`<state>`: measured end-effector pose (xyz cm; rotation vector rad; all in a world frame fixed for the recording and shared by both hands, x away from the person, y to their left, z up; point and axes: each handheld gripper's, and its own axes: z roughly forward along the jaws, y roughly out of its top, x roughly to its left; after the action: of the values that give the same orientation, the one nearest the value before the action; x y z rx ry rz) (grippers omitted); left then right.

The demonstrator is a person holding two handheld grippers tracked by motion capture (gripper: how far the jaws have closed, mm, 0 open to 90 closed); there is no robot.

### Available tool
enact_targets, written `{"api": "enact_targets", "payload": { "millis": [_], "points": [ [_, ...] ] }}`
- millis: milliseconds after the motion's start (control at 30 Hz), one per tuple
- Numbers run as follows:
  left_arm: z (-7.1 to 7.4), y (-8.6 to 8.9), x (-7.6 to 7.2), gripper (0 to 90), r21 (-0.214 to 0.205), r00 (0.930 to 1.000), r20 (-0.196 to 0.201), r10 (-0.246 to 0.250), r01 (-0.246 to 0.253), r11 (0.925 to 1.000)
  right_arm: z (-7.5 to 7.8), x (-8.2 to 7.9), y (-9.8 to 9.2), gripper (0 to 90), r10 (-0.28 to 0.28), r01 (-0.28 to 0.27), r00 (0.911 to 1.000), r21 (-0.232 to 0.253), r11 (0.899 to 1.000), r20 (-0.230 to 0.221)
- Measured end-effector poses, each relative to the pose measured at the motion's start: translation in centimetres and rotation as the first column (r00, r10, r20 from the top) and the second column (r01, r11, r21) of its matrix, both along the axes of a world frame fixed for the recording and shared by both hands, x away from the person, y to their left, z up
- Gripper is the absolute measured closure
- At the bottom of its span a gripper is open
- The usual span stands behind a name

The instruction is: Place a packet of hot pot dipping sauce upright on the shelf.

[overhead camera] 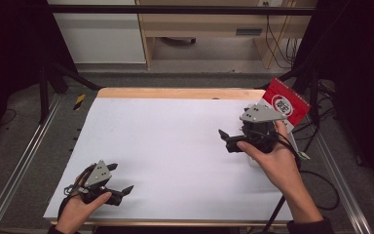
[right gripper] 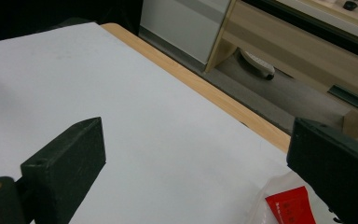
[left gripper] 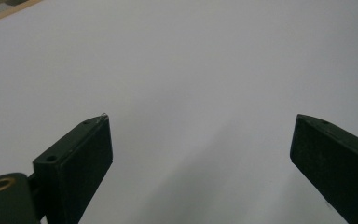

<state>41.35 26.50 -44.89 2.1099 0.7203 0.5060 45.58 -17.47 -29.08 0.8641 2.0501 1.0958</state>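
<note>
Right now the right gripper (overhead camera: 229,139) hangs near the right edge of the table (overhead camera: 165,141), about midway along it, with its jaws wide apart and nothing between them. Just beyond it, at the far right corner, sits a red and white packet (overhead camera: 287,102), partly over the table's edge; in the right gripper view a red patch of it (right gripper: 289,205) lies at the bottom, just beside the right-hand jaw rather than between the two. Near the front left corner the left gripper (overhead camera: 121,192) rests low, also spread open on bare white sheet (left gripper: 191,70), well apart from the packet.

Likely trouble starts with aim: since the packet sits off to one side of the open jaws, closing as they stand would probably catch only a corner, or nothing. Thin, slick wrapping could slide out of a corner pinch and drop. Because the packet overhangs the edge, a nudge from a jaw or from the hand (overhead camera: 272,161) might push it off the table towards the floor. Pressing down hard to get under it could also crumple whatever is inside. Cable trailing from the right gripper lies close to that corner and might drag the packet when the hand swings
</note>
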Motion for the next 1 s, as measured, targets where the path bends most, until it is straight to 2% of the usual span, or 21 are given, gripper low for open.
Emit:
{"api": "enact_targets", "payload": {
  "millis": [533, 1000],
  "points": [
    [0.0, 0.0, 0.0, 5.4, 0.001, 1.0, 0.0, 0.001, -0.001, 1.0, -3.0, -2.4, 1.2, 5.2, 0.036, -0.035, 0.9986, 0.013, 0.999, -0.039],
    [0.0, 0.0, 0.0, 5.3, 0.007, 1.0, -0.002, -0.004, 0.004, 1.0, -6.2, -2.7, 1.6, 5.8, 0.046, -0.046, 0.9943, 0.009, 0.999, -0.096]
  ]
}}
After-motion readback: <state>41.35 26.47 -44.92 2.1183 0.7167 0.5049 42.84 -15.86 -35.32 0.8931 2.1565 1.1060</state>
